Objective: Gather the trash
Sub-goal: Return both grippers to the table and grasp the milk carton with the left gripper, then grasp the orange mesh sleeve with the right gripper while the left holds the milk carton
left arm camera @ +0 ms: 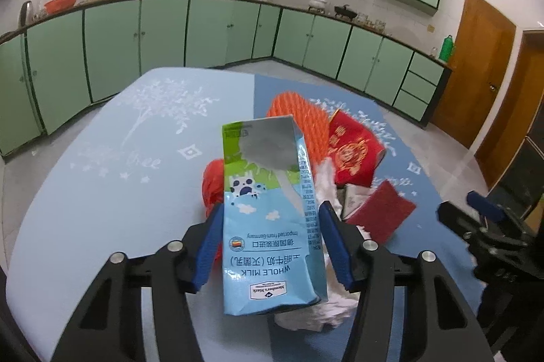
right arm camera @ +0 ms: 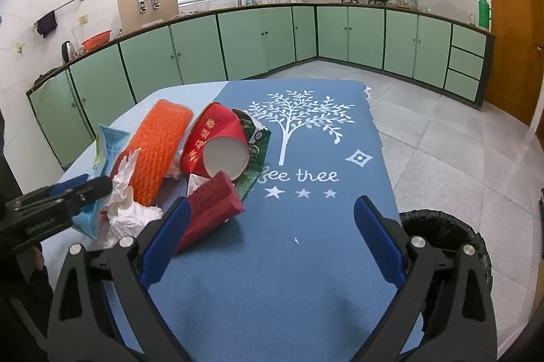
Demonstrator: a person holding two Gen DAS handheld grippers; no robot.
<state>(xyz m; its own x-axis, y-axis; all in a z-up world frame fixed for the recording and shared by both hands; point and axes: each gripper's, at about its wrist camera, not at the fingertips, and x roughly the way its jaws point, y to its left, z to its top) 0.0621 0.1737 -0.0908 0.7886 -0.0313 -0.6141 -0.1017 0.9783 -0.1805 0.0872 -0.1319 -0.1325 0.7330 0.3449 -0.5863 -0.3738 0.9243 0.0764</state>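
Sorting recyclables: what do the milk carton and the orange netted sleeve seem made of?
Milk carton: probably coated paperboard, with glossy print and creased, dented folds. Orange sleeve: looks like soft foam mesh, matte, with an open netted weave; foam is a guess.

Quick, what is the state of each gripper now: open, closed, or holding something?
Left gripper: closed on the blue and green whole milk carton.
Right gripper: open, holding nothing, above the dark blue table mat.

A glossy printed-card milk carton [left arm camera: 268, 215] is catching light; the red sponge [right arm camera: 212, 205] (coarse, fibrous) is looking matt.
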